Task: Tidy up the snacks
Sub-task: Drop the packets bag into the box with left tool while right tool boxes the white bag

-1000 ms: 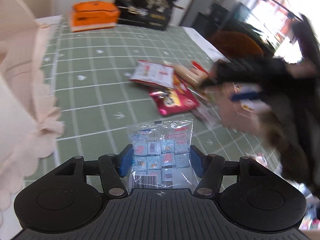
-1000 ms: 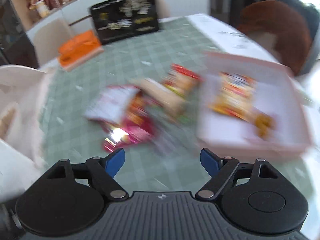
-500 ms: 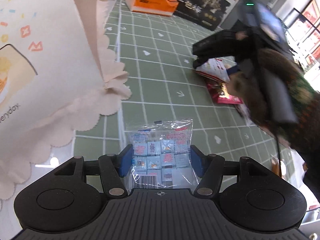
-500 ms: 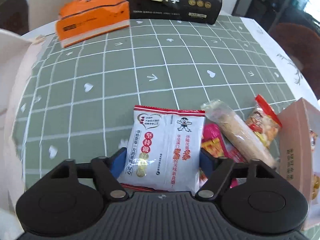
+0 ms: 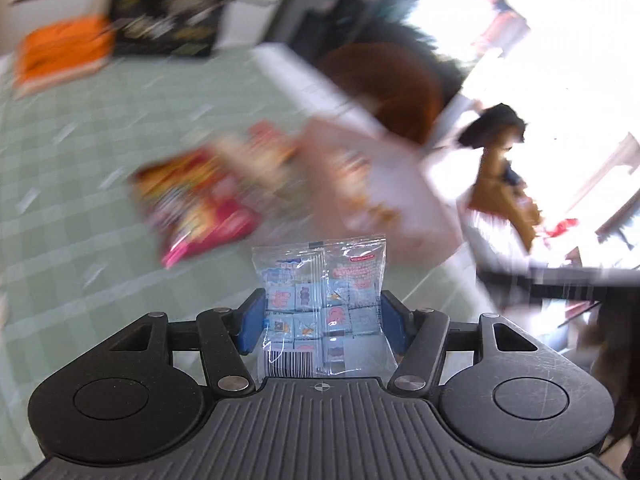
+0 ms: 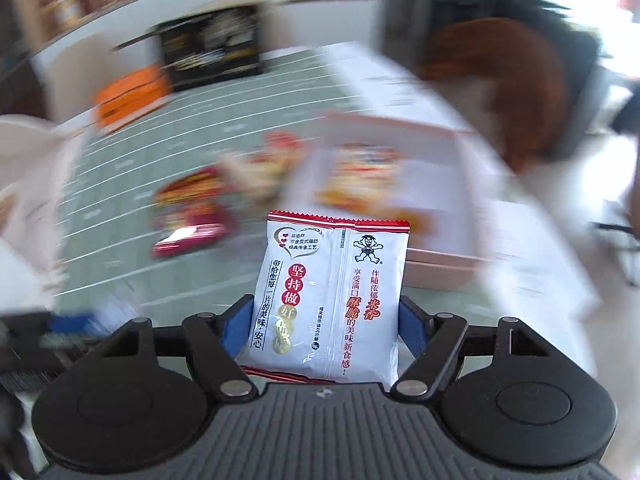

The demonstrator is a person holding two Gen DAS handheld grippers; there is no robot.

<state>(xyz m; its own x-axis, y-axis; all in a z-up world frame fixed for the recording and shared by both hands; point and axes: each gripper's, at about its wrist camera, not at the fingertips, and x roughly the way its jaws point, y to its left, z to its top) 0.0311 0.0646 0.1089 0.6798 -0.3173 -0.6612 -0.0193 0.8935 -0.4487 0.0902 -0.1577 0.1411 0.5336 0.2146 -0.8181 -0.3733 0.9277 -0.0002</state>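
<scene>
The left gripper point(image 5: 322, 322) has its blue fingers point(image 5: 251, 322) clamped on the lower sides of a clear packet of small sweets point(image 5: 320, 300), which stands upright between them, lifted off the green checked table point(image 5: 80, 208). The right gripper point(image 6: 320, 328) is likewise clamped on a white rice-cracker packet point(image 6: 332, 296), held by its lower edges with the red-trimmed top seam free above.

Both packets look light and soft. The clear one is thin crinkly film around loose little squares, so it probably flexes and may slip if squeezed only at the film; holding across the filled body, as now, seems safest. The white packet is puffed with air and likely holds brittle crackers, so a hard pinch could crush them; a hold at the sides near the seam suits it.

Ahead, blurred in both views, a pink open box point(image 6: 440, 148) sits on the table with at least one orange-and-yellow snack bag point(image 6: 360, 176) already inside; it looks like the likely destination. Between grippers and box lies a loose heap of remaining snacks, including a red shiny bag point(image 6: 192, 216) and lighter wrappers beside it. Farther back stand an orange box point(image 6: 128, 96) and a black gift box point(image 6: 212, 48). The box's near wall is the thing to clear, and the two grippers, each loaded, could crowd one another over the opening.
</scene>
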